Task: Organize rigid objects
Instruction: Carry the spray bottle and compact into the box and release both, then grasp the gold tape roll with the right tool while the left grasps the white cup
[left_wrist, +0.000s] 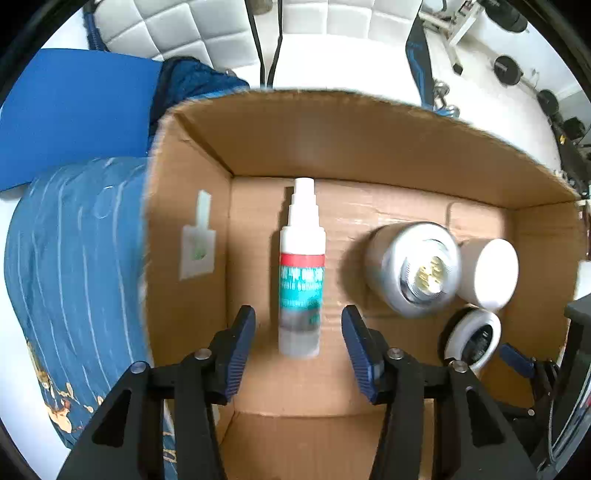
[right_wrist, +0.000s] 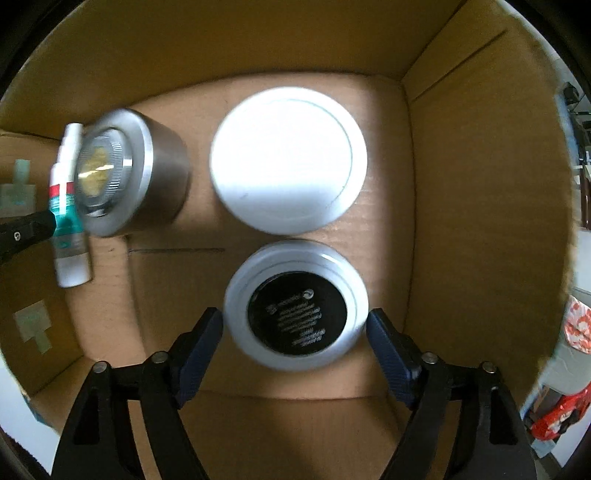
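Left tongs (left_wrist: 298, 345) apart astride the spray bottle (left_wrist: 301, 273); right tongs (right_wrist: 295, 354) apart flanking the black-labelled jar (right_wrist: 296, 308).

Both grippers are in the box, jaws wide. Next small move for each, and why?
Probably lift both straight up and out. The spray bottle lies flat between the left gripper's open jaws, apparently untouched. The black-labelled jar sits on the cardboard box floor between the right gripper's jaws, contact unclear.

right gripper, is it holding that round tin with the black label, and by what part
Cannot tell for sure: the right gripper brackets the round tin at its side rim, pads at or near contact. The left gripper is open around the spray bottle.
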